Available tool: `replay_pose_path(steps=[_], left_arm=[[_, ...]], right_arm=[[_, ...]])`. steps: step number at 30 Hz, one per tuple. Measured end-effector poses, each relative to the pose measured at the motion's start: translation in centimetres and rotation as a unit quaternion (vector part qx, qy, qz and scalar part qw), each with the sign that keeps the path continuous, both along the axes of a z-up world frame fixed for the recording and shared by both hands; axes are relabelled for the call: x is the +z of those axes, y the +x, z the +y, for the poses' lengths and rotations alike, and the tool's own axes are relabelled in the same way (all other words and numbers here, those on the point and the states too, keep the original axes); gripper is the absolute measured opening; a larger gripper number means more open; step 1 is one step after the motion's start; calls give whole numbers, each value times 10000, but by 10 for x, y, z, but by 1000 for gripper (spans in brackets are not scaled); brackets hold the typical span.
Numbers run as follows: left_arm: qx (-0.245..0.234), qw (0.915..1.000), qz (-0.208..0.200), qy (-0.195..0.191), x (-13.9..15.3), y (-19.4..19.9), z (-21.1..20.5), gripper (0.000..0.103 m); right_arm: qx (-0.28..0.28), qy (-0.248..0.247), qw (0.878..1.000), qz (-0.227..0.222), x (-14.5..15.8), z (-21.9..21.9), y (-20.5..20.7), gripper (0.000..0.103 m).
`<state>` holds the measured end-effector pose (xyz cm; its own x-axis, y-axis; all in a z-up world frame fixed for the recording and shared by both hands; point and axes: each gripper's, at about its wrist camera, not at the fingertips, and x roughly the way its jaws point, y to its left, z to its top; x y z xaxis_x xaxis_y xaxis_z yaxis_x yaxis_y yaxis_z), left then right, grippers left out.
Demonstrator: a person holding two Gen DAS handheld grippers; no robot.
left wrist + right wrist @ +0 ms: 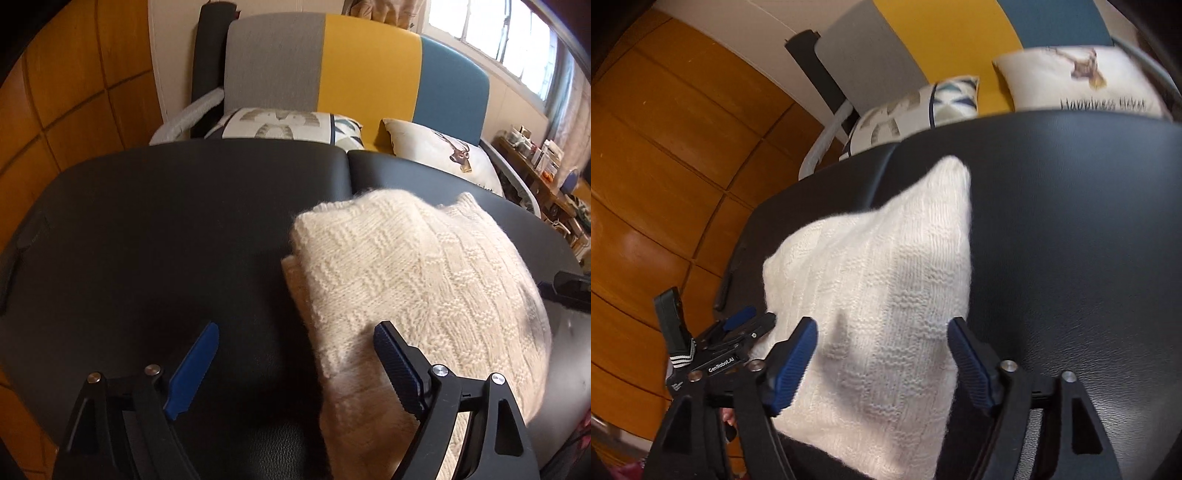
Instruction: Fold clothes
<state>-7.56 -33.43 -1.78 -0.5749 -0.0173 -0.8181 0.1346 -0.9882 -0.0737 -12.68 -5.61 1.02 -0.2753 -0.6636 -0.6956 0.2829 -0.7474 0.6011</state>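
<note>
Over the black table, as I read both wrist views:

Left gripper (pixel 295 354): I see its blue-padded jaws standing wide apart and nothing clamped; the left pad hangs over bare black surface, and the right pad sits over the sweater's near left edge, though I cannot tell if it touches the knit.

Table (pixel 147 229): black leather-look top with a seam running away from me near the middle, a little left of the sweater's far end.

Sweater (pixel 413 280): cream knit, folded into a thick bundle, lying on the table right of that seam; in the left view it fills the right half.

Right gripper (pixel 882 339): I see its jaws spread wide, one blue pad on each side of the bundle's near part; the knit lies between them, not pinched.

Sweater from the right wrist (pixel 886 280): its far corner points away toward the sofa.

Sofa (pixel 369 74): grey, yellow and blue back panels behind the table, with two printed cushions (pixel 443 155) on the seat.
</note>
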Motion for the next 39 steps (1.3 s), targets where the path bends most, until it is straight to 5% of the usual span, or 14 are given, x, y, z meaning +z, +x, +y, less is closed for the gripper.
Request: replay_pose_path(steps=[7,20,27,39], left_arm=[[-65,9998,-146,156,-7,-4,-4,96],[-99,9816,-741,1756,-29,-18,-38,102],[-160,9895,-664,1277,-22,-20,-23,103],[-368,9922,-606,1026,-20,-24,-13,103]], right_arm=[[20,-286,9986,-453,-21,1,-12,102],[112,-783,9912,-1057,-49,7,-22,102],[201,-931,9889,-1143,-52,6,-23,102],[441,-962,9877,-1150,-57,-11,-31,102]])
